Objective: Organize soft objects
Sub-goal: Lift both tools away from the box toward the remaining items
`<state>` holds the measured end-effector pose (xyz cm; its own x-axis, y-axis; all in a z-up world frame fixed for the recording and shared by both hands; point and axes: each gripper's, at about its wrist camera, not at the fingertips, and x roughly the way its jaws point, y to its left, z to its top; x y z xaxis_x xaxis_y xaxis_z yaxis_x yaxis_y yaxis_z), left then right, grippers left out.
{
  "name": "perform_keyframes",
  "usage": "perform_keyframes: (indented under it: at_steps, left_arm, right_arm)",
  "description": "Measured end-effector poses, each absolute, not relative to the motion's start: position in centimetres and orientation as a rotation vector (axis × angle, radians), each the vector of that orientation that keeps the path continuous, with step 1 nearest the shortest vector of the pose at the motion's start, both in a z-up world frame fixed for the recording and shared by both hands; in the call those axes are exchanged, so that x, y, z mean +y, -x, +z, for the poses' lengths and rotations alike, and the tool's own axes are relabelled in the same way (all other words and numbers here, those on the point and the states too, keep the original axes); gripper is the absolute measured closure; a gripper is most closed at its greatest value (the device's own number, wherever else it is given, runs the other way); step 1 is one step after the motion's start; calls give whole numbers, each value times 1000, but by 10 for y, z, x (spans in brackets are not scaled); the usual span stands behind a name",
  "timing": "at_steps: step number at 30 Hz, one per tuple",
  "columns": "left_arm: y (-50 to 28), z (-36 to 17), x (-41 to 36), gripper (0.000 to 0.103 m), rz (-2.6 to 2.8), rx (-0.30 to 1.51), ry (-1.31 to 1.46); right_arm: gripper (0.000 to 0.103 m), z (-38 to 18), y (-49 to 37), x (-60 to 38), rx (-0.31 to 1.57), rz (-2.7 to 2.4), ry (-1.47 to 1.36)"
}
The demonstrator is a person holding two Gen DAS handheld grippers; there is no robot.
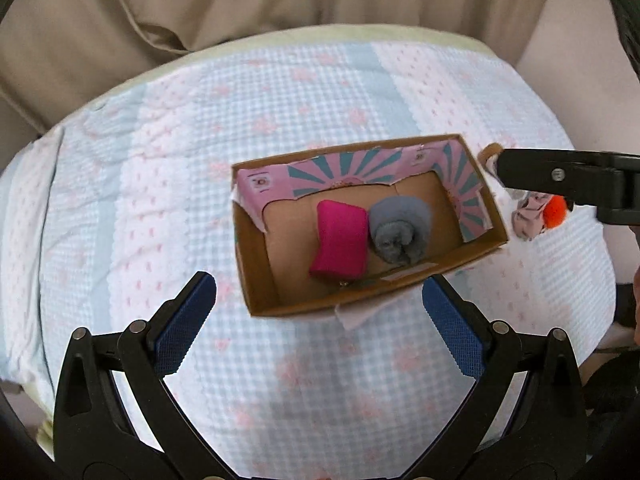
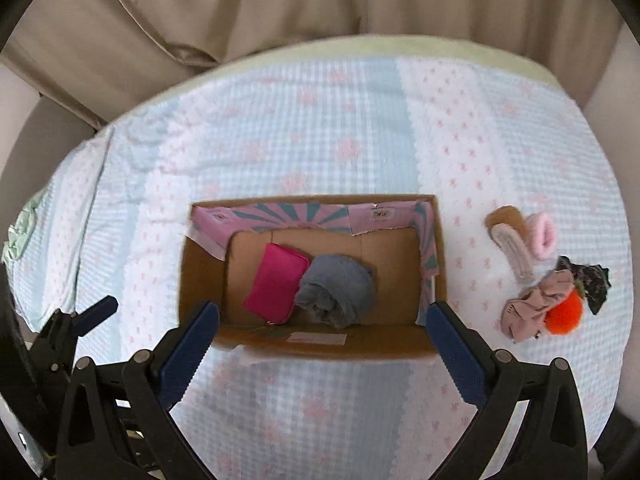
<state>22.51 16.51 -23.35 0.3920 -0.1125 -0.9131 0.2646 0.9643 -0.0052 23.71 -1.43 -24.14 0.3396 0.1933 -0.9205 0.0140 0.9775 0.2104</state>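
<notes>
A bed or cushion under a pale blue-and-pink quilted cover (image 2: pixel 320 128) fills both views, with beige drapery (image 2: pixel 280 4) behind it at 12 o'clock. At the middle sits an open cardboard box (image 2: pixel 200 264), its pink-and-teal flaps folded inward, which leaves the mouth clear from above. Inside, a magenta pouch (image 2: pixel 278 282) and a rolled grey cloth (image 2: pixel 338 290) lie touching, pushed toward the centre; bare cardboard remains at the box's 3 o'clock and 9 o'clock ends, likely kept for what is still outside.

At 3 o'clock of the box, well apart from its wall, wait the unsorted pieces: a tan-and-pink sock pair (image 2: pixel 520 236), a dusty-pink crumpled cloth (image 2: pixel 532 304), an orange pompom (image 2: pixel 564 314) touching it, and a dark patterned scrap (image 2: pixel 592 280).

The right gripper (image 2: pixel 322 320) hangs spread wide over the box's near wall, holding nothing. The left gripper (image 1: pixel 320 300) is likewise wide apart and empty, near the box's 6 o'clock edge. Open quilt surrounds the pile, so a sideways approach looks unobstructed.
</notes>
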Motion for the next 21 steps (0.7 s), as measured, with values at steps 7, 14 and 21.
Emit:
perform_keyframes:
  at_steps: [7, 14, 21]
  left_arm:
    - [-189, -184, 173, 0, -236, 1055, -129]
    - [-154, -138, 160, 0, -276, 952, -77]
    - [-132, -114, 117, 0, -318, 861, -89]
  right_arm:
    - [0, -186, -188, -25, 1125, 90, -167]
    - [0, -144, -129, -53, 1022, 1, -147]
    - [0, -127, -74, -105, 947, -91, -132]
